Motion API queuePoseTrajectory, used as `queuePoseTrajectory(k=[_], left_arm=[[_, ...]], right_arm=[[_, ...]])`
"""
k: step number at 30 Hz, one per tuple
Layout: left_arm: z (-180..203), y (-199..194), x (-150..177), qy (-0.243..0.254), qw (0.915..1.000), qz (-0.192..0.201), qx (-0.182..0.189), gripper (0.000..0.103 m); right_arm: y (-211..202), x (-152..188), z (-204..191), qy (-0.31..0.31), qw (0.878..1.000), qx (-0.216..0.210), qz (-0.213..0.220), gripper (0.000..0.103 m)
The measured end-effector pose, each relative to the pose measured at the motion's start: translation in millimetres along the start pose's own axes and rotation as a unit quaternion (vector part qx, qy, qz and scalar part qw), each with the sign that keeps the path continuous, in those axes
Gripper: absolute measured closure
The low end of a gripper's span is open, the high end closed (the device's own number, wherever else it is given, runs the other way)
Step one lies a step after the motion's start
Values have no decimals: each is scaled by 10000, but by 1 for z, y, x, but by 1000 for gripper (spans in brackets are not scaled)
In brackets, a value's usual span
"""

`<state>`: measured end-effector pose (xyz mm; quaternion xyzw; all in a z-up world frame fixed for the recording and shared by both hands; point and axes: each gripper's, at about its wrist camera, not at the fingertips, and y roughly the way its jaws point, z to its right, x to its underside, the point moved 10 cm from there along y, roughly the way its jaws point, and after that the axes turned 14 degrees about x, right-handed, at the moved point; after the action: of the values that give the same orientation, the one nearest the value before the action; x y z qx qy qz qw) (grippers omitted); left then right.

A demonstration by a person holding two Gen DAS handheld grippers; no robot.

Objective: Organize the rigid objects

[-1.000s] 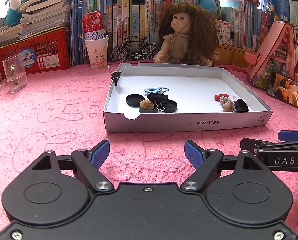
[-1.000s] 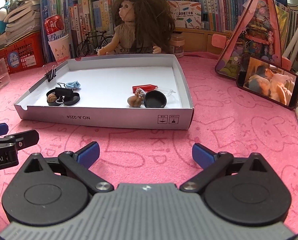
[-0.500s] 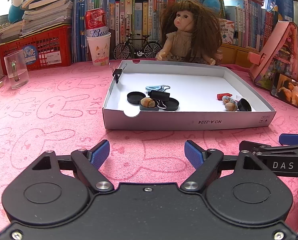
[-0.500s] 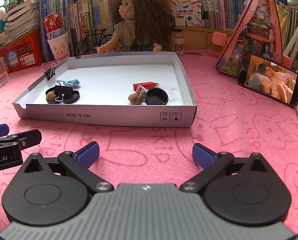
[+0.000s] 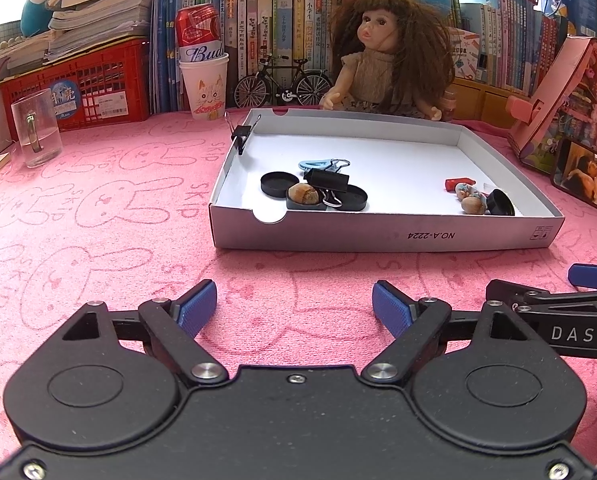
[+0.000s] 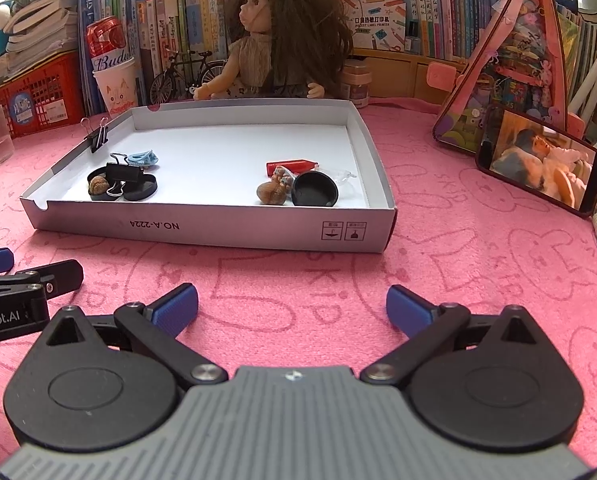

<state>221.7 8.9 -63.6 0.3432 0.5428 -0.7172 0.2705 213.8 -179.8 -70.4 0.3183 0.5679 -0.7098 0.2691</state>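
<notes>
Clips, caps and shells are lying in the tray [image 5: 378, 236], well apart from both grippers. Left gripper [image 5: 294, 306] is hovering over the pink tabletop [image 5: 98, 208] with its jaws spread wide and nothing between them; right gripper [image 6: 292, 306] is doing the same just beside it, also gaping and holding nothing. Beyond them the tray is sitting on the tabletop, its near wall facing the grippers. In its near left part a black clip [image 5: 327, 180] is resting on two black caps [image 5: 277, 184], with a brown shell [image 5: 303, 194] touching them and a blue clip [image 5: 313, 165] just behind. Another black clip [image 5: 240, 134] is clamped on the tray's left wall. Near the right wall a red piece [image 6: 292, 167], a second shell [image 6: 272, 192] and a tilted black cap [image 6: 314, 194] are lying close together. Far behind the tray a doll [image 5: 386, 68] is sitting before a row of books [image 5: 266, 12]. A phone [image 6: 540, 164] is leaning at the right.
</notes>
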Motion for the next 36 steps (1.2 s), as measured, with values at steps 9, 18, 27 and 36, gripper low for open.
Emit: queuePoseTrajectory(k=[9,18,27,36], left_arm=[[3,4,0,119,9999,-70,-63,15],[-1,8,0,48,9999,-112,-85,8],[-3,10,1,6,9998,-169,-124,1],[-3,10,1,5,9998,-168,-123,0]], right_arm=[[3,-2,-1,7,9999,140,-26,0],[5,-2,0,26,9999,138,-34,0],[5,-2,0,25,9999,140,-34,0],[5,-2,0,26,9999,140,-34,0]])
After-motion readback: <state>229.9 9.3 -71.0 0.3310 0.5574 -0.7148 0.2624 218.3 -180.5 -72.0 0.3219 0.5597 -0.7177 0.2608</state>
